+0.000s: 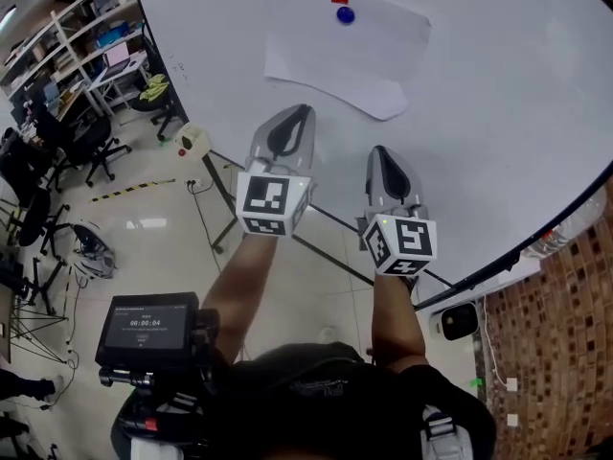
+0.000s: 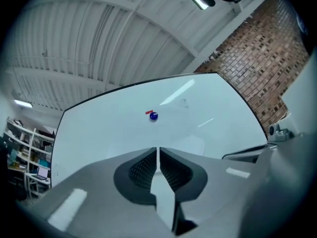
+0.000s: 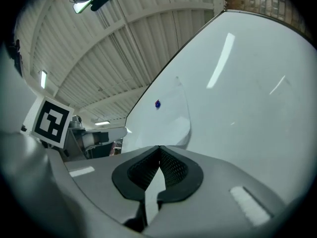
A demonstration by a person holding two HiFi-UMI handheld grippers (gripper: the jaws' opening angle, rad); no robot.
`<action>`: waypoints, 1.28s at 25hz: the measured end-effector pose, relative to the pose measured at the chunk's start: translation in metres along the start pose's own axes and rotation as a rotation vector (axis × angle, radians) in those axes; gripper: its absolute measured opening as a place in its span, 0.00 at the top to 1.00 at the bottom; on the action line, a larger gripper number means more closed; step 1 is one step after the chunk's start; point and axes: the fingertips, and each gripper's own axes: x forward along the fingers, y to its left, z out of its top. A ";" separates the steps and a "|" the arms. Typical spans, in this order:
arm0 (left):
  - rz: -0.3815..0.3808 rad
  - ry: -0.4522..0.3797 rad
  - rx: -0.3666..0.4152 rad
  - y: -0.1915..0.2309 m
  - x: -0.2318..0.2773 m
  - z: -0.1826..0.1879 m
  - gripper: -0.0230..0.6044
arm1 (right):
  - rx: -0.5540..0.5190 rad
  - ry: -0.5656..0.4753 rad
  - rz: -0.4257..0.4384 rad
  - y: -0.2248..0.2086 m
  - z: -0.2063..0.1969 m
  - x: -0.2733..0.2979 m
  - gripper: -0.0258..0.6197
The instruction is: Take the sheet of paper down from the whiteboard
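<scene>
A white sheet of paper (image 1: pixel 347 46) hangs on the whiteboard (image 1: pixel 498 113), pinned near its top by a blue round magnet (image 1: pixel 345 14) with a small red one (image 1: pixel 339 0) just above. Its lower corner curls off the board. My left gripper (image 1: pixel 295 113) is shut and empty, its tip just below the sheet's lower edge. My right gripper (image 1: pixel 379 153) is shut and empty too, a little lower and to the right, clear of the paper. In the left gripper view the blue magnet (image 2: pixel 153 116) lies straight ahead above the gripper (image 2: pixel 157 150). The right gripper view shows the sheet (image 3: pixel 171 115) up and left of the gripper (image 3: pixel 159 148).
The board's black lower frame (image 1: pixel 498 262) runs behind my forearms, with a brick wall (image 1: pixel 565 333) to the right. Office chairs (image 1: pixel 91 142), shelving (image 1: pixel 86 27) and desks fill the room at left. A black timer device (image 1: pixel 146 329) hangs at my chest.
</scene>
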 end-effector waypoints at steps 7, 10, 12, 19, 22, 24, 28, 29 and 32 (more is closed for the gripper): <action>-0.006 -0.064 0.092 0.005 0.054 0.032 0.88 | 0.030 -0.027 0.011 -0.036 0.013 0.020 0.89; -0.019 -0.091 0.109 0.006 0.069 0.047 0.86 | 0.035 -0.031 0.017 -0.040 0.021 0.019 0.82; -0.021 -0.102 0.107 0.013 0.078 0.052 0.85 | 0.048 -0.039 0.021 -0.044 0.025 0.022 0.82; -0.078 -0.125 0.101 0.007 0.097 0.071 0.77 | 0.043 -0.060 0.024 -0.046 0.048 0.016 0.76; -0.104 -0.154 0.106 -0.005 0.097 0.087 0.76 | 0.045 -0.054 0.012 -0.048 0.049 0.008 0.75; -0.127 -0.159 0.114 -0.015 0.098 0.093 0.76 | 0.053 -0.052 0.001 -0.051 0.050 0.002 0.74; -0.173 -0.194 0.094 -0.029 0.099 0.104 0.75 | 0.049 -0.048 -0.009 -0.051 0.054 -0.006 0.74; -0.185 -0.204 0.084 -0.031 0.098 0.105 0.75 | 0.049 -0.043 -0.012 -0.050 0.052 -0.007 0.74; -0.207 -0.210 0.071 -0.036 0.099 0.100 0.74 | 0.052 -0.027 -0.029 -0.049 0.045 -0.010 0.73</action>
